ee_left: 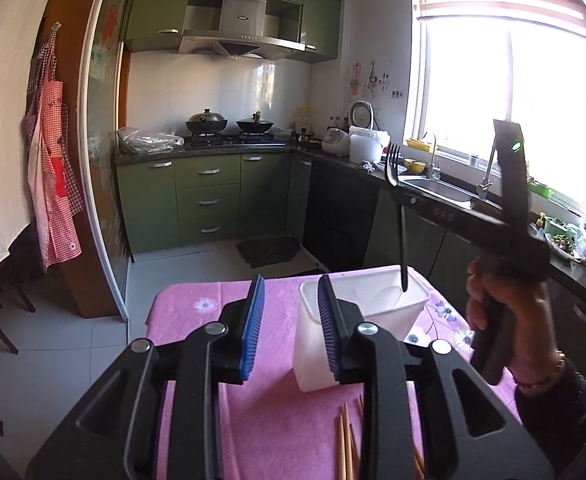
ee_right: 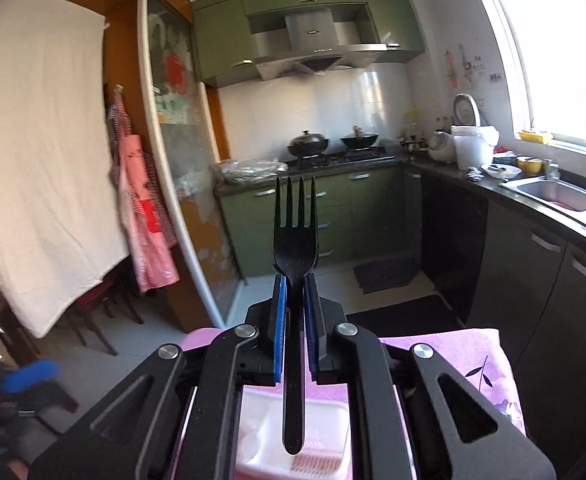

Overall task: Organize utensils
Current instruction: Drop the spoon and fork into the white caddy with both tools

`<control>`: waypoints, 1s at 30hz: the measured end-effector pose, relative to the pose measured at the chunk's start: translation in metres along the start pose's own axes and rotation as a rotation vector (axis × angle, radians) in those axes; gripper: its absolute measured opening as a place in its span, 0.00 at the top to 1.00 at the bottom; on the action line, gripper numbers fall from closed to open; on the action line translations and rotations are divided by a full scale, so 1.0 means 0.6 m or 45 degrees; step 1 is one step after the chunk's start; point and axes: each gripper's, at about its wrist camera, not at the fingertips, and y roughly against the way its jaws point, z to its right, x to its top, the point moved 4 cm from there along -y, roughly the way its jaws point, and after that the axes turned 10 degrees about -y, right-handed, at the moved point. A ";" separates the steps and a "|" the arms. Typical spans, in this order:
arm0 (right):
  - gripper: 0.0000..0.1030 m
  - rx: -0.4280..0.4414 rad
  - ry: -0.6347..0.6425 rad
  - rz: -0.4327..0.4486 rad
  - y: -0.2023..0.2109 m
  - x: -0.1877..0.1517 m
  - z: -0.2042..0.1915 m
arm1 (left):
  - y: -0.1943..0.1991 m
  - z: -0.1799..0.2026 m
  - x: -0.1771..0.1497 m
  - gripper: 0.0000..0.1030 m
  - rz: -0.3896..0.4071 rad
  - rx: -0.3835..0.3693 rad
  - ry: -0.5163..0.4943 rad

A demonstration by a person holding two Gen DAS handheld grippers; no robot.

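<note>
Two tongs, right [ee_right: 293, 304] clamping black fork [ee_right: 295, 236], left [ee_left: 291, 328] open, no legible writing.

Bright daylight from the window [ee_left: 505, 120], blown out to white with pink glare at its frame. Dim, shadowed lower cabinets [ee_left: 345, 216] opposite. Strong fisheye bending at edges, dark vignetted corners. Slight blur on the apron [ee_right: 145, 216] and left margin; centre sharp.
</note>
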 end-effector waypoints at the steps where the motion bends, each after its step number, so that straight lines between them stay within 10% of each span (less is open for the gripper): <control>1: 0.90 -0.002 -0.011 -0.013 -0.010 -0.008 0.007 | 0.006 -0.004 -0.006 0.74 -0.007 0.001 0.000; 18: 0.84 -0.002 0.018 -0.012 0.081 -0.080 0.035 | 0.004 0.026 -0.023 0.72 -0.139 -0.072 -0.029; 30: 0.72 -0.105 -0.005 -0.211 0.232 -0.214 0.098 | -0.113 0.092 -0.172 0.73 -0.712 -0.266 -0.054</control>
